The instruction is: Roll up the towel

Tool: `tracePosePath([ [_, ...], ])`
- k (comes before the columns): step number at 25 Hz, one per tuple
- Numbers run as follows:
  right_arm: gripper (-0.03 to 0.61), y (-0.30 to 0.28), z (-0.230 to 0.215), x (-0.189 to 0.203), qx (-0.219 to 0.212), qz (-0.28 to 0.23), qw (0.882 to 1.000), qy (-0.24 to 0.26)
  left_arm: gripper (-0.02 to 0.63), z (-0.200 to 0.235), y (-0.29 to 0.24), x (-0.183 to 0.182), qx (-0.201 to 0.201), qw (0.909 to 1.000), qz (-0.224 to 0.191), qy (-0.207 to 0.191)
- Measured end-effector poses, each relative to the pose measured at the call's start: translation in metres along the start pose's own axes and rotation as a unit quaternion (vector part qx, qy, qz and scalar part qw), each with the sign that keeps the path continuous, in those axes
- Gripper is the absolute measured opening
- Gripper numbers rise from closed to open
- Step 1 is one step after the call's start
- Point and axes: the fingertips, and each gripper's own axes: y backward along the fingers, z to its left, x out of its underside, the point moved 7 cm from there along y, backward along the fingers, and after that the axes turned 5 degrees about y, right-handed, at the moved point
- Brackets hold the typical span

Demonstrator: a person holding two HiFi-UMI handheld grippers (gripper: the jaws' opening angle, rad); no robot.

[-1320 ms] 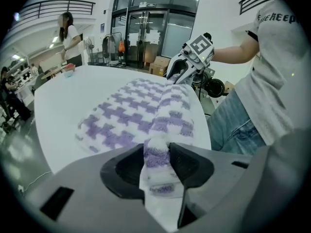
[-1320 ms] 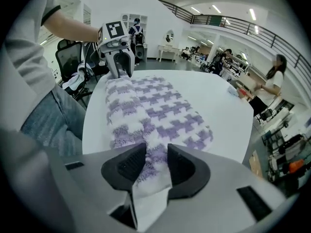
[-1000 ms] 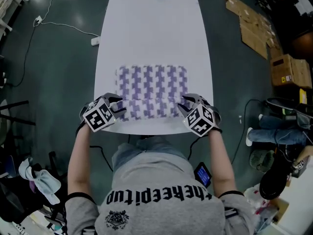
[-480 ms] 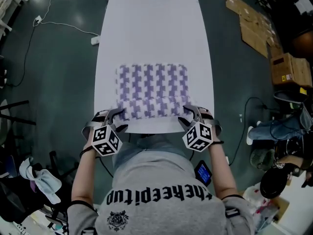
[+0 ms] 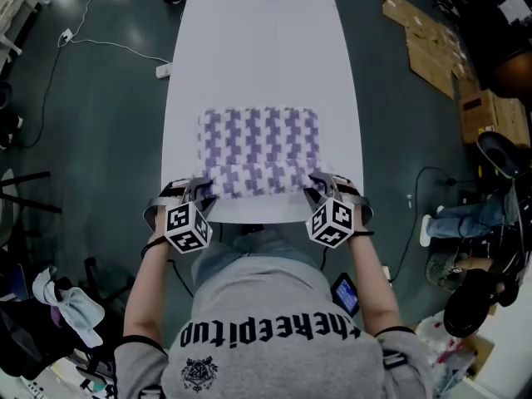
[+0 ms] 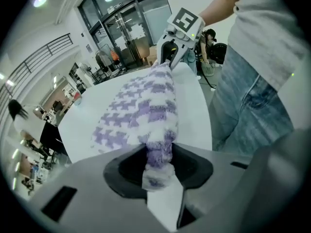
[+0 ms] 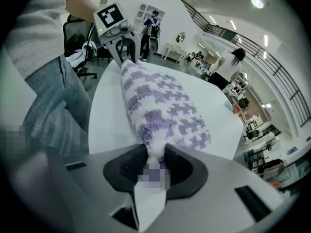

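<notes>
Near edge of the desk (image 5: 258,56) | my left claw (image 5: 203,194) and right claw (image 5: 319,189), jaws just closing, each pinch one end of the rolled edge of the towel (image 5: 259,140) | rest lies flat.

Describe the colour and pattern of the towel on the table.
White with a purple houndstooth check; the towel shows best in the head view.

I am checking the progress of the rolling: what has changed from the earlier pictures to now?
Both grippers drew back a little toward the person, and their jaws have just been closing. The left gripper and the right gripper now pinch the two ends of the rolled near edge of the towel. The flat part of the towel and the table stayed as they were.
</notes>
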Motion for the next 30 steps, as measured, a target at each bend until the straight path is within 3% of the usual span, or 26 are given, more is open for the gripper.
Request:
tracePosePath([
  [4,0.109,0.009,0.003,-0.008,-0.03,-0.005,0.999,-0.014,0.146,0.002,0.015,0.006,0.057,0.9981,-0.013,0.019],
  [10,0.11,0.03,0.046,0.004,-0.089,-0.008,0.995,-0.041,0.147,-0.04,0.027,0.014,0.134,0.9897,-0.028,0.042],
  [15,0.11,0.025,0.027,0.008,-0.103,-0.011,0.993,-0.06,0.153,-0.024,0.021,0.007,0.152,0.9863,-0.036,0.054],
  [19,0.11,0.019,-0.001,0.004,-0.112,-0.026,0.99,-0.084,0.156,0.004,0.016,0.007,0.168,0.9805,-0.054,0.087],
  [26,0.112,0.006,-0.036,0.003,-0.118,-0.045,0.986,-0.111,0.158,0.047,0.005,0.006,0.174,0.9726,-0.076,0.135],
  [30,0.119,0.002,-0.038,0.003,-0.109,-0.049,0.987,-0.111,0.158,0.053,0.004,0.008,0.165,0.9722,-0.067,0.151],
])
